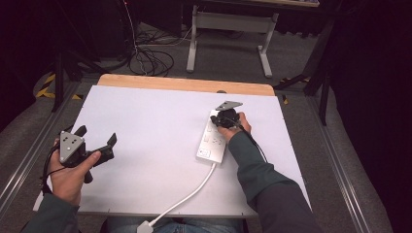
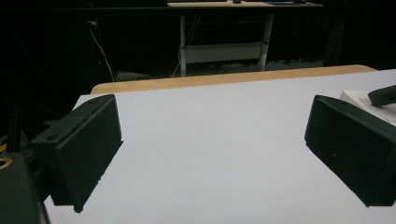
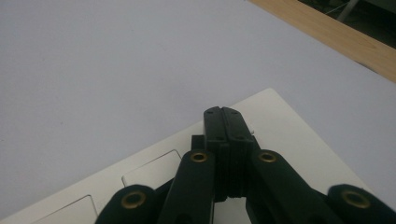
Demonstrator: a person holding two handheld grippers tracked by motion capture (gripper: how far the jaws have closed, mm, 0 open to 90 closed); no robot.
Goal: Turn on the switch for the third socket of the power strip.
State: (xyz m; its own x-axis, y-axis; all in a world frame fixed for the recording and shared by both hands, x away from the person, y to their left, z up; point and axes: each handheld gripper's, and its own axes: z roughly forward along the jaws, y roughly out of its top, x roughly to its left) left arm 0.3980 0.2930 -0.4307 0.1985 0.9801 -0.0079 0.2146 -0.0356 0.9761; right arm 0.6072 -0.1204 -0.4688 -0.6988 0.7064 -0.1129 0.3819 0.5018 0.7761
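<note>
high view: right gripper [image 1: 224, 118], jaws together, over power strip [image 1: 212, 141]; left gripper [image 1: 97, 141] jaws apart.

High view looks down over my forearms; my gripper cameras skim the white-covered wooden worktop [image 1: 145, 126], perhaps sharing the white plastic power strip [image 3: 289, 126].

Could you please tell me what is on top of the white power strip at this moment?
The right gripper, jaws shut with nothing between them, sits over the far end of the power strip. The spot beneath its tips is covered, so contact cannot be confirmed.
</note>
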